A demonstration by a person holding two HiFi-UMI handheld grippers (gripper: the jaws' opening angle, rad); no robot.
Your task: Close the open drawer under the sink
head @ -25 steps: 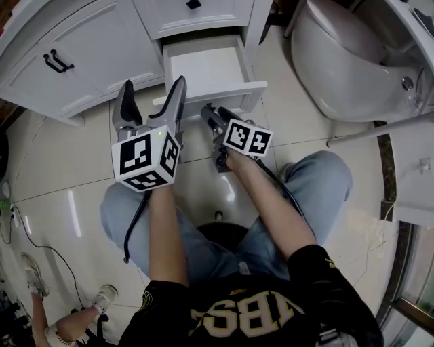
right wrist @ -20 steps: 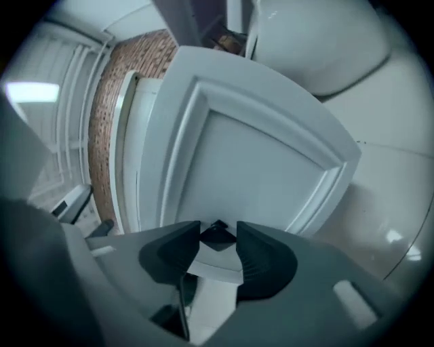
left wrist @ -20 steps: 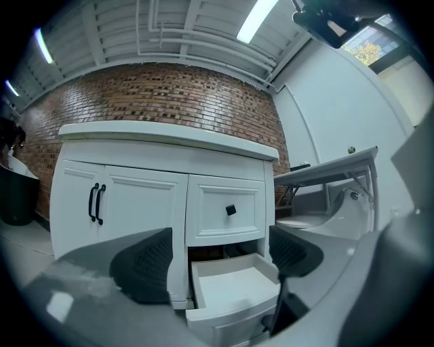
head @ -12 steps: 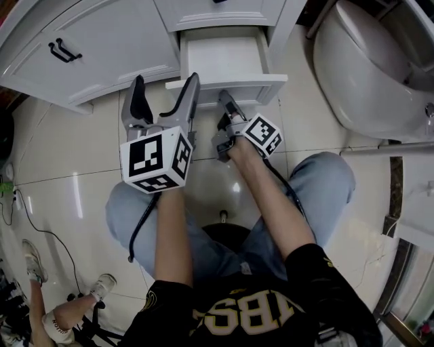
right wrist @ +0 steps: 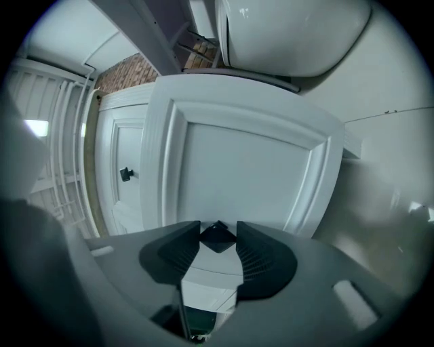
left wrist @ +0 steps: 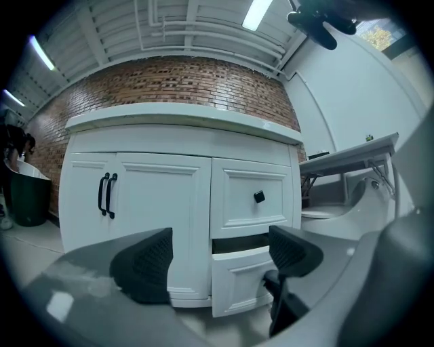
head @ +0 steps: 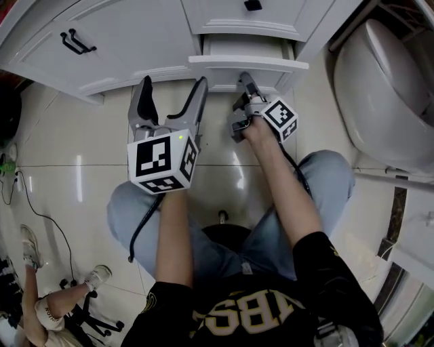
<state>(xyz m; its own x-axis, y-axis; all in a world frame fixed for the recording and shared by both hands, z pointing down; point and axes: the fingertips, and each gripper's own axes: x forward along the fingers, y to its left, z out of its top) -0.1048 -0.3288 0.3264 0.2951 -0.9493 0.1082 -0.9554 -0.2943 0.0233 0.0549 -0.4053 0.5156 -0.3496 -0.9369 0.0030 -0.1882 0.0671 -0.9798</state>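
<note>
The white lower drawer under the sink counter stands only slightly out of the vanity; a dark gap shows above its front. My right gripper is at the drawer front, rolled on its side. It is shut on the drawer's small black knob, which sits between its ribbed pads. My left gripper hovers open and empty just left of the drawer, a little back from the vanity, pointing at it.
Above is a shut drawer with a black knob. Cabinet doors with black handles are to the left. A white toilet stands close on the right. The person's knees are over glossy floor tiles.
The drawer has slid far into the vanity, from well out to nearly flush. My right gripper went forward with its front and rolled. The left gripper also moved toward the vanity.
</note>
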